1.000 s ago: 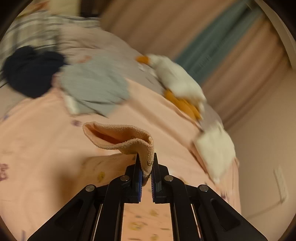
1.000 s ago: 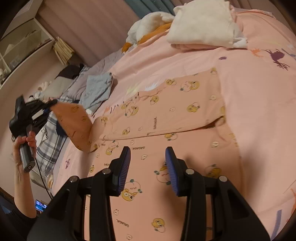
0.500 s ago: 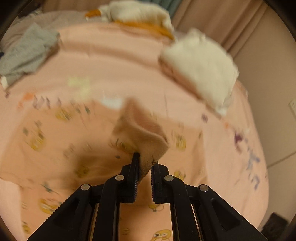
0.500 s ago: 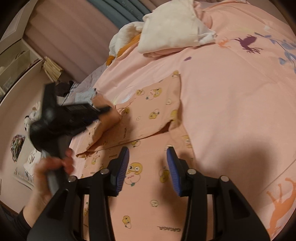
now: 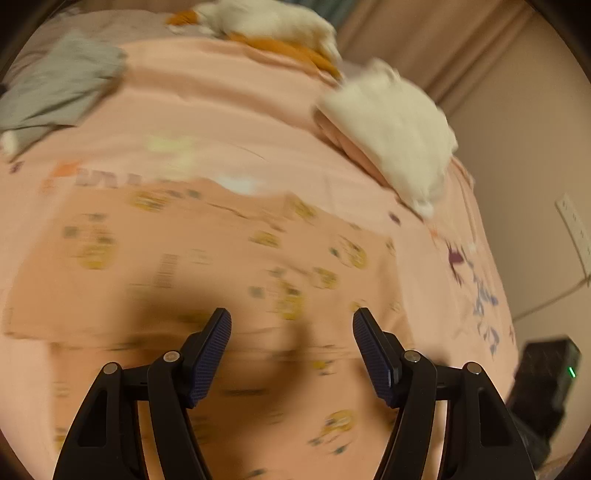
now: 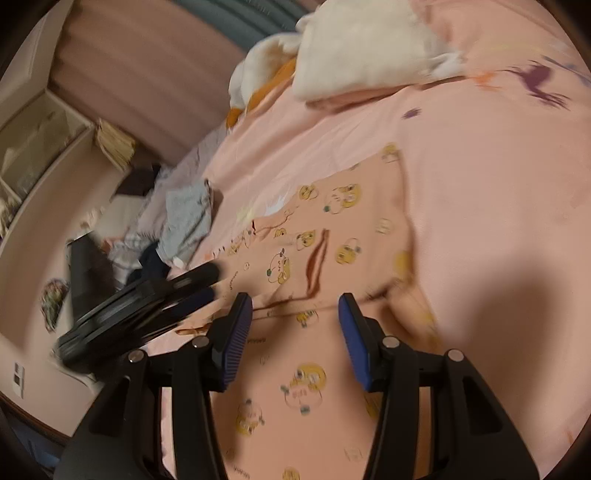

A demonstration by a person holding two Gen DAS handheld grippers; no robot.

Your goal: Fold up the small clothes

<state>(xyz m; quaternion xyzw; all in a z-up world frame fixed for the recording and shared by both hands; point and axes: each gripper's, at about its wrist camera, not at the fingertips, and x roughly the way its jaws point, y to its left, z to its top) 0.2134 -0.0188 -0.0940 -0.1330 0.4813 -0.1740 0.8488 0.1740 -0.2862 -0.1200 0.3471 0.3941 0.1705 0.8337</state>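
A small pink garment [image 6: 332,236] printed with yellow cartoon figures lies flat on the pink bed, with a folded part lying across its upper half. It also shows, blurred, in the left wrist view [image 5: 207,258]. My left gripper [image 5: 291,325] is open and empty just above the garment; it also shows from the side in the right wrist view [image 6: 207,280]. My right gripper [image 6: 295,306] is open and empty, low over the garment's near part.
A white folded cloth [image 5: 391,122] and a white-and-orange plush toy [image 5: 273,26] lie at the bed's far side. A grey garment [image 5: 55,92] lies at the far left. In the right wrist view, dark clothes [image 6: 151,262] and shelves [image 6: 44,140] are at left.
My left gripper carried the garment's edge over to the right, laid it down and opened. My right gripper stayed open and moved closer to the garment.
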